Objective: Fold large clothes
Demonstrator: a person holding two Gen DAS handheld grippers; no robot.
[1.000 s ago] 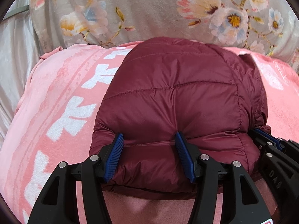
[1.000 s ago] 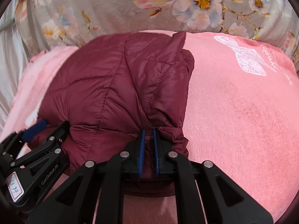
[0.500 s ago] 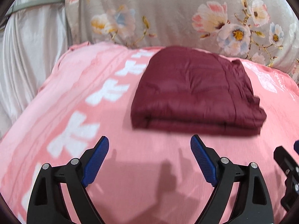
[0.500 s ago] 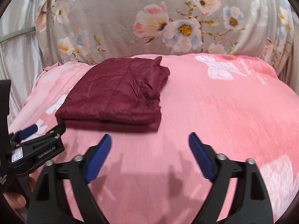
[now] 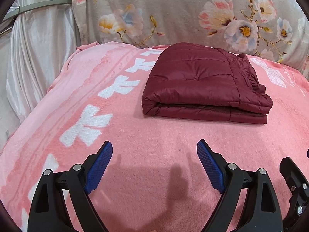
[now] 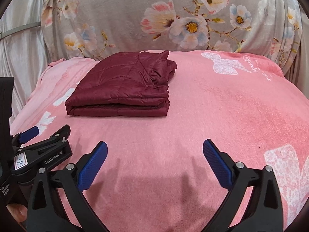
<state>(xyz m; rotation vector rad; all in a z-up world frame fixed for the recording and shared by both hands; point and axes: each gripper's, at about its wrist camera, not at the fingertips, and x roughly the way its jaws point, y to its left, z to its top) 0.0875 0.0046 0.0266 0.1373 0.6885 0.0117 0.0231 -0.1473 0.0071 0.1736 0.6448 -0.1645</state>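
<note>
Grippers first: my left gripper (image 5: pixel 154 162) and right gripper (image 6: pixel 155 161) hang spread wide, the right's jaws just widened, nothing between them. Beyond, on the pink blanket (image 6: pixel 222 116), I see the maroon quilted jacket (image 5: pixel 200 83) folded flat, layers stacked.

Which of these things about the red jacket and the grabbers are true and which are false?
1. The dark red jacket lies folded on the pink blanket. True.
2. The left gripper is squeezing the jacket. False: its jaws stand open over bare blanket, apart from the jacket.
3. The right gripper holds nothing. True: its jaws have just been opening, with only blanket between them.
4. The jacket hangs on the flowered cloth. False: it lies flat on the blanket, in front of that cloth.
5. The blanket is plain pink. False: it has white patterns.
</note>
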